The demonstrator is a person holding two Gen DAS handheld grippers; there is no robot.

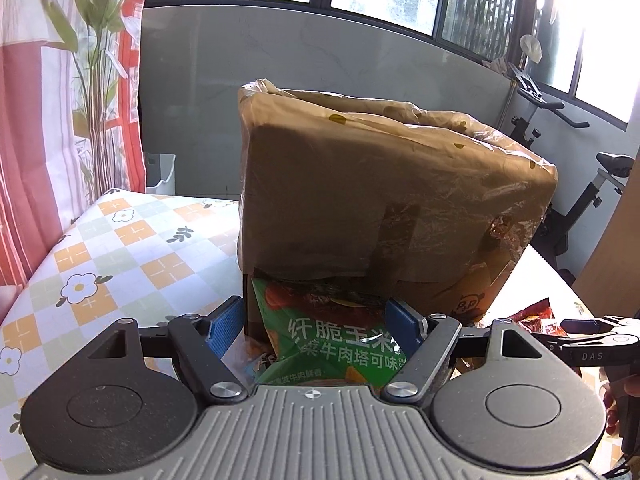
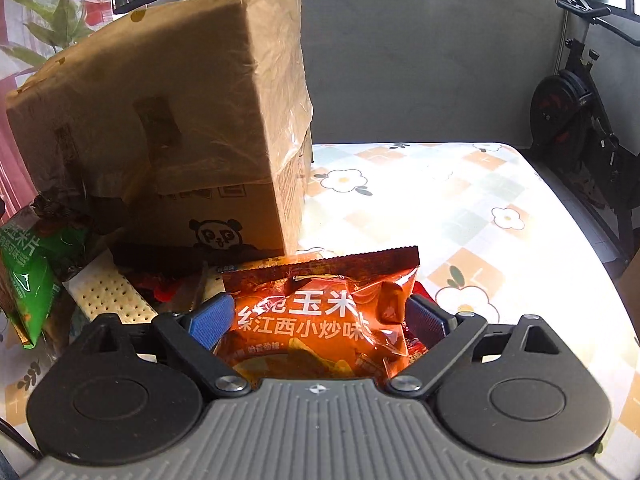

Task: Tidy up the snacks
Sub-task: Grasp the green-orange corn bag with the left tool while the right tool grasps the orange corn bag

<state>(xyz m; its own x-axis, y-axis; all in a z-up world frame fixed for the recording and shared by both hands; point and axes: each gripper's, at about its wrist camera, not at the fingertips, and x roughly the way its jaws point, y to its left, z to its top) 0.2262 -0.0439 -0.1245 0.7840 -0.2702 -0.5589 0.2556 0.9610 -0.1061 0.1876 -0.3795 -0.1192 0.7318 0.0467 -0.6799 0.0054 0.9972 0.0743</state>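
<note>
Before the cardboard box (image 1: 392, 196) | left claw (image 1: 316, 326) pinching green snack bag (image 1: 336, 344) | right claw (image 2: 320, 320) spread around orange snack bag (image 2: 320, 320)

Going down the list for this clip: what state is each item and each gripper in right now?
Cardboard box: upright on the table, top open, lined with a plastic bag.
Green snack bag: sealed, between the left gripper pads.
Orange snack bag: sealed, puffed, between the right gripper pads.
Cracker pack: lying flat by the box.
Left gripper: closed on the green bag.
Right gripper: open, pads clear of the orange bag.
</note>
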